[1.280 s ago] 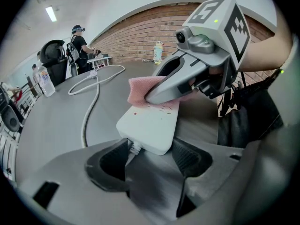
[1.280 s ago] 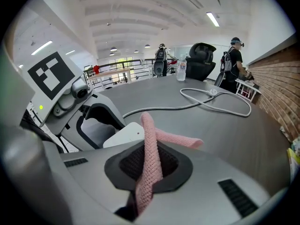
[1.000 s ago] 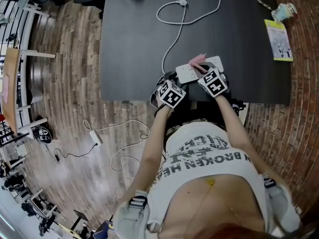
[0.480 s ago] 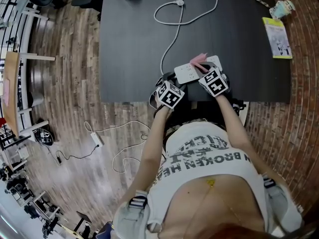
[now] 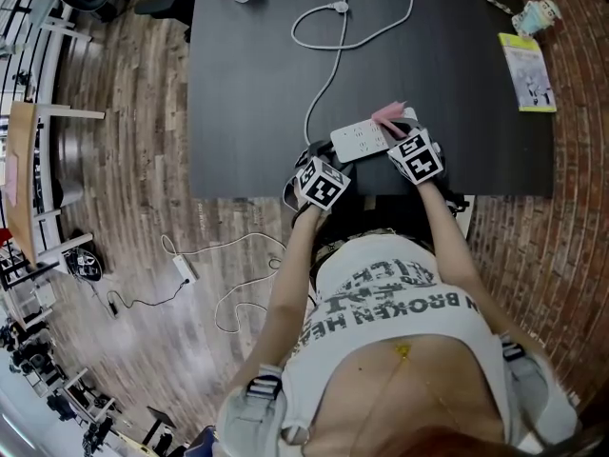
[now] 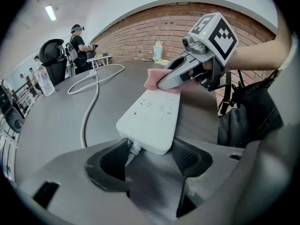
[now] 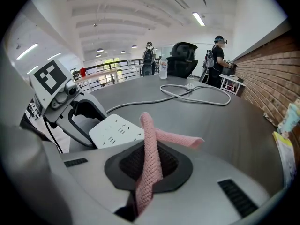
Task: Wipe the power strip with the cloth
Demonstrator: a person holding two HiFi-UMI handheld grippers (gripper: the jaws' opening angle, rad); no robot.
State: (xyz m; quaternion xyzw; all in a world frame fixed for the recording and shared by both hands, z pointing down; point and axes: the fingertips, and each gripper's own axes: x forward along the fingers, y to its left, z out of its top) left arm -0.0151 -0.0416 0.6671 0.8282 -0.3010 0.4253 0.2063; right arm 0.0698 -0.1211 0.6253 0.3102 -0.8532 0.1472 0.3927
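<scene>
Cloth (image 5: pixel 390 114) has slid right along the power strip (image 5: pixel 360 139)
Mid-wipe — left gripper (image 6: pixel 149 156) clamps its left end, right gripper (image 7: pixel 149 165) pinches the cloth; next, sweep back

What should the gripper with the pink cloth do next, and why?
Probably drag the pink cloth along the top of the power strip, toward the left hand-held gripper. The right hand-held gripper pinches the cloth at the strip's far end, so most of the white top lies between the two. The left one clamps the cord end, which should keep the strip steady.
</scene>
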